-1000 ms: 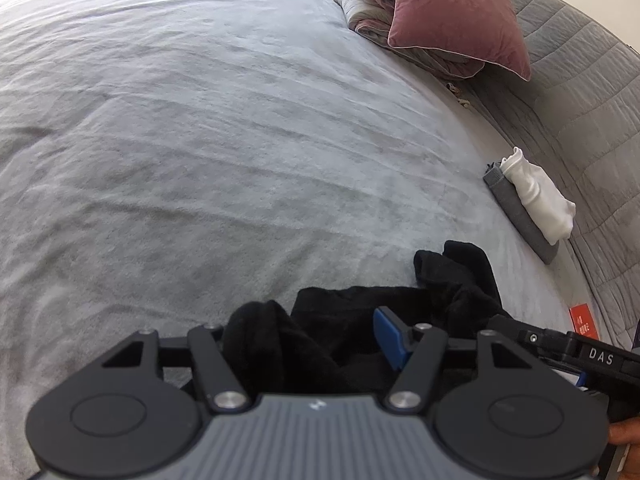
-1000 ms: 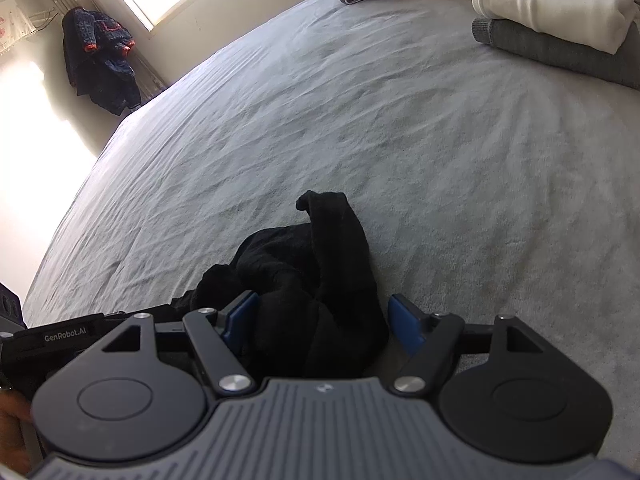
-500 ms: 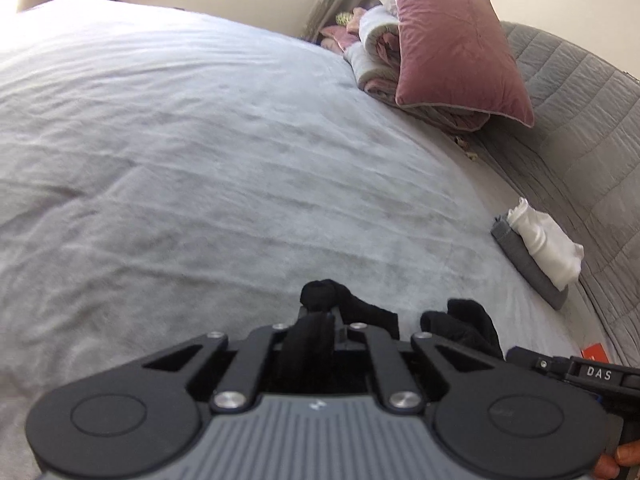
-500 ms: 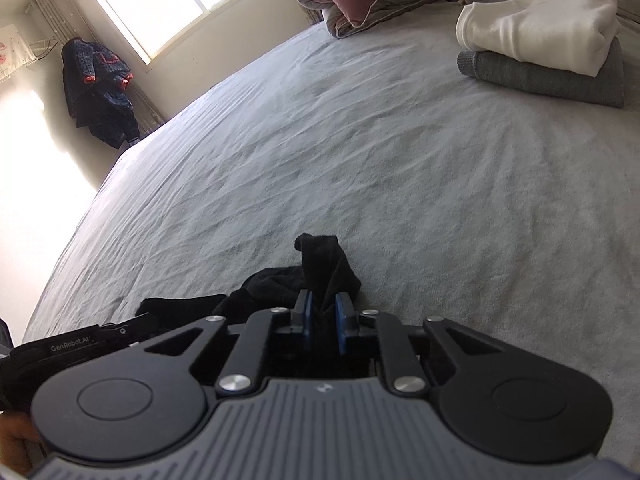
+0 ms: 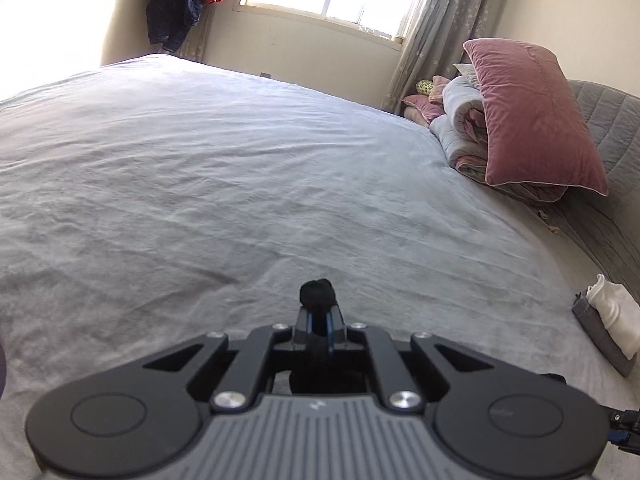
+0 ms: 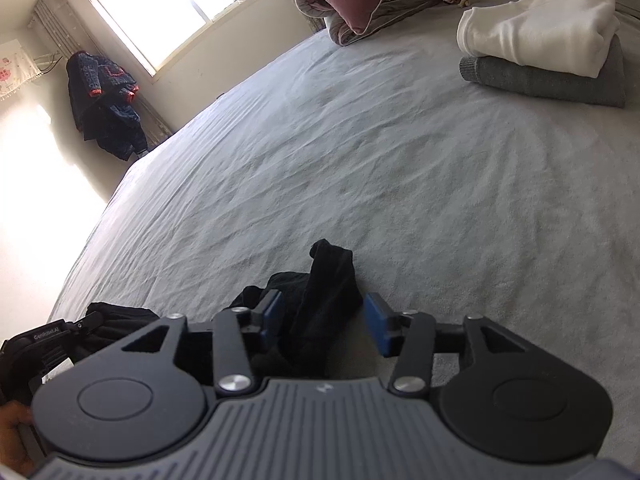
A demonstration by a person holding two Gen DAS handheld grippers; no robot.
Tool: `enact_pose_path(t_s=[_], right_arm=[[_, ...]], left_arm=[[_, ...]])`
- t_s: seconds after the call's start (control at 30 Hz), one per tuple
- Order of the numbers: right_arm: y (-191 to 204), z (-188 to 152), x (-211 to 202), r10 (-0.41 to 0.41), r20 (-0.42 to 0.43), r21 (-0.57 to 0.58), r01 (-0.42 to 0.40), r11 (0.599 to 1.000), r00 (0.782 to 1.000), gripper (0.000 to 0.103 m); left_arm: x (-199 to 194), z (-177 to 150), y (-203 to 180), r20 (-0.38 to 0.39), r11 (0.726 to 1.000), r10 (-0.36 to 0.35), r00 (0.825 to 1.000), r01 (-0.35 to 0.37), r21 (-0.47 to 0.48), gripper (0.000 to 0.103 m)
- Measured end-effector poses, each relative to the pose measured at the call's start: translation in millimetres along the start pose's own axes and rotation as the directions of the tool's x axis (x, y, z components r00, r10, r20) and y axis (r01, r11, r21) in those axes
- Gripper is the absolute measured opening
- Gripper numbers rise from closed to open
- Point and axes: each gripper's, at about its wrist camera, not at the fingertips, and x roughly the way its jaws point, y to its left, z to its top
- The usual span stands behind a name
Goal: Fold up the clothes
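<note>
Since half a second ago my right gripper (image 6: 324,322) has let go and spread, while my left gripper (image 5: 318,320) has tipped up with its pinch kept.

Now the left one is pressed together on a knot of the black garment (image 6: 320,300), lifted over the grey bed (image 5: 240,200); the right one's blue pads (image 6: 376,322) stand wide either side of a fold, with the rest bunched on the bed well short of the folded white and grey stack (image 6: 540,52). I judge I am regrasping to spread the cloth out; next my right must find a cleaner edge or corner and close on it, apart from my left.
</note>
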Motion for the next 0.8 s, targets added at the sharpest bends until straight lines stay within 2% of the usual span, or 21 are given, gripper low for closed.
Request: enact_pose_path(t_s=[0.2, 0.33, 0.4, 0.47, 0.53, 0.73, 0.8], right_arm=[[9.4, -5.9, 14.5, -0.022, -0.039, -0.042, 0.02, 0.999, 0.999, 0.051], [15.6, -12.6, 25.8, -0.057, -0.055, -0.092, 0.051, 0.994, 0.997, 0.05], [16.9, -15.3, 30.8, -0.067, -0.057, -0.106, 0.06, 0.993, 0.996, 0.04], [17.0, -17.4, 35.3, -0.069, -0.059, -0.111, 0.062, 0.992, 0.996, 0.022], [18.3, -19.2, 37.0, -0.071, -0.054, -0.12, 0.064, 0.991, 0.996, 0.015], [24.9, -11.7, 14.2, -0.079, 0.038, -0.153, 0.083, 0.985, 0.996, 0.008], [22.4, -10.4, 0.2, -0.087, 0.05, -0.166, 0.094, 0.982, 0.995, 0.008]], left_arm=[[-20.1, -10.5, 17.0, -0.008, 0.997, 0.02, 1.0, -0.019, 0.074, 0.006], [-31.5, -21.6, 40.2, -0.041, 0.996, 0.023, 0.999, -0.02, 0.082, 0.006], [-37.5, -26.6, 52.7, -0.059, 0.997, 0.02, 0.998, -0.016, 0.074, 0.006], [-43.4, -31.2, 64.2, -0.076, 0.998, 0.017, 0.997, -0.012, 0.065, 0.006], [-48.3, -34.9, 73.9, -0.089, 0.998, 0.012, 0.996, -0.008, 0.055, 0.006], [-66.5, -48.0, 105.5, -0.119, 1.0, 0.012, 0.993, -0.009, 0.029, 0.006], [-75.8, -53.7, 116.3, -0.141, 1.0, -0.015, 0.99, 0.016, 0.006, 0.006]])
